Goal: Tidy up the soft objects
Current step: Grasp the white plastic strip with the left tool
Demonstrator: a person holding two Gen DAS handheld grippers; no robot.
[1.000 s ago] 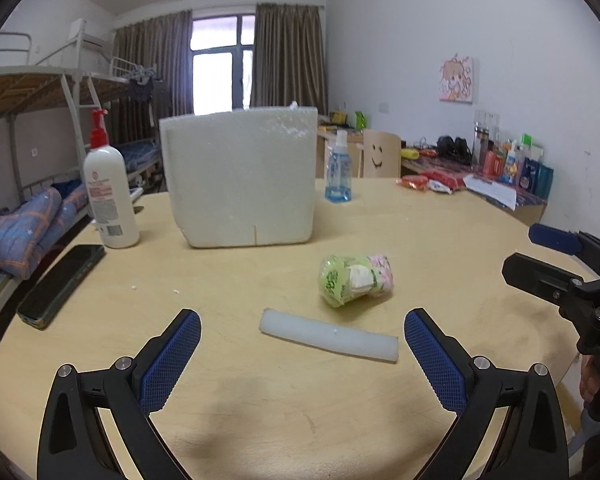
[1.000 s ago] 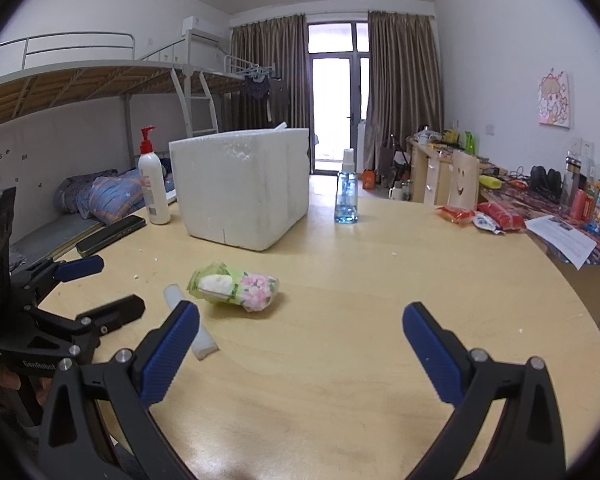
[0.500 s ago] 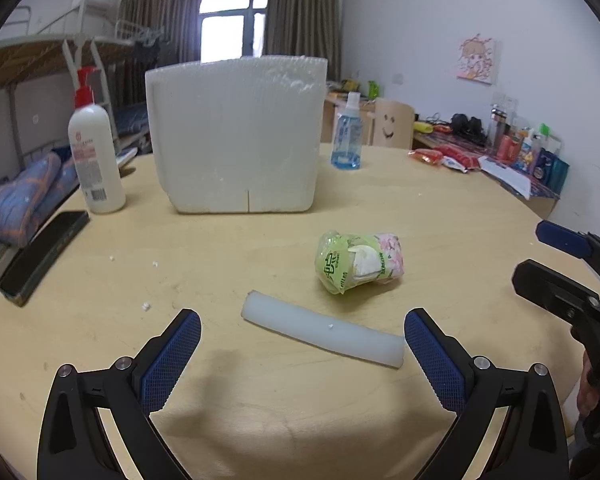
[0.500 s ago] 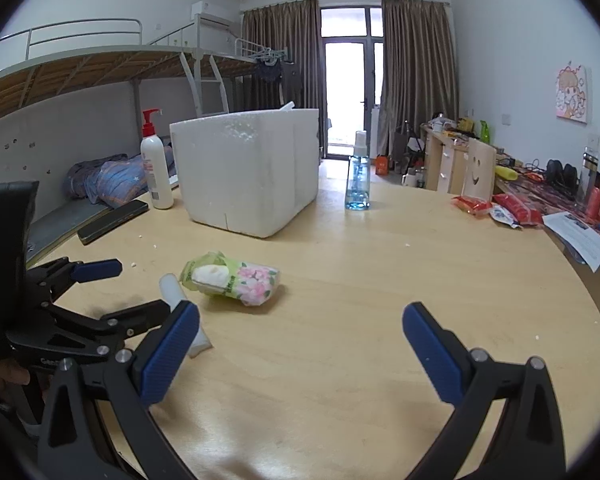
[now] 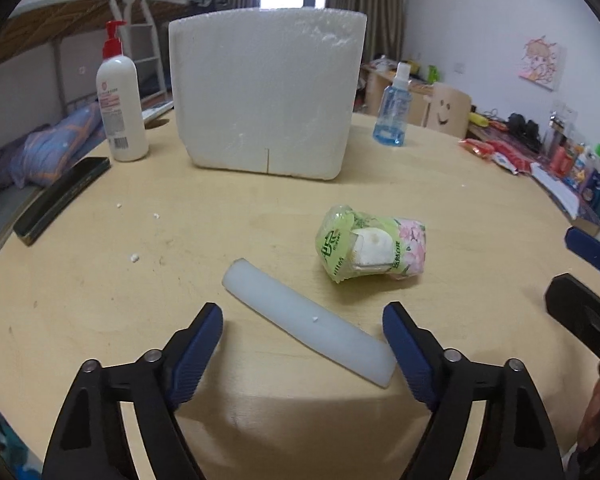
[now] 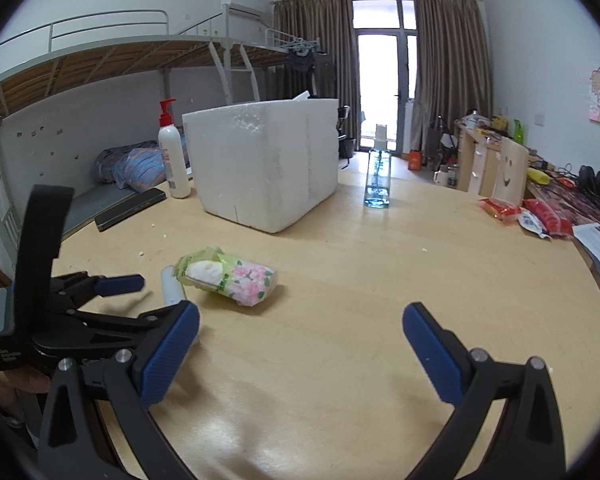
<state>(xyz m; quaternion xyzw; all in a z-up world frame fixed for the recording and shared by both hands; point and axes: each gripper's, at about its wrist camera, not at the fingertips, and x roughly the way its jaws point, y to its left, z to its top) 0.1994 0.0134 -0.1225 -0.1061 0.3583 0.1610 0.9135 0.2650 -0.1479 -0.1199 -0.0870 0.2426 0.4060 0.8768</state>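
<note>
A white foam strip (image 5: 308,324) lies on the wooden table (image 5: 100,280) between the open fingers of my left gripper (image 5: 302,336), whose blue pads stand on either side of it. A green and pink tissue pack (image 5: 374,250) lies just beyond, to the right. A white foam box (image 5: 266,92) stands further back. In the right wrist view my right gripper (image 6: 300,340) is open and empty over bare table; the tissue pack (image 6: 232,276) and strip end (image 6: 171,290) lie to its front left, next to the left gripper (image 6: 132,300).
A lotion pump bottle (image 5: 120,108) and a black flat case (image 5: 60,200) are at the table's left. A blue spray bottle (image 5: 394,108) stands right of the box. Snack packs (image 6: 528,212) and papers lie at the far right edge.
My left gripper has moved forward and down, so the foam strip now lies between its fingers. The right gripper has crept slightly forward. Both stay open.
</note>
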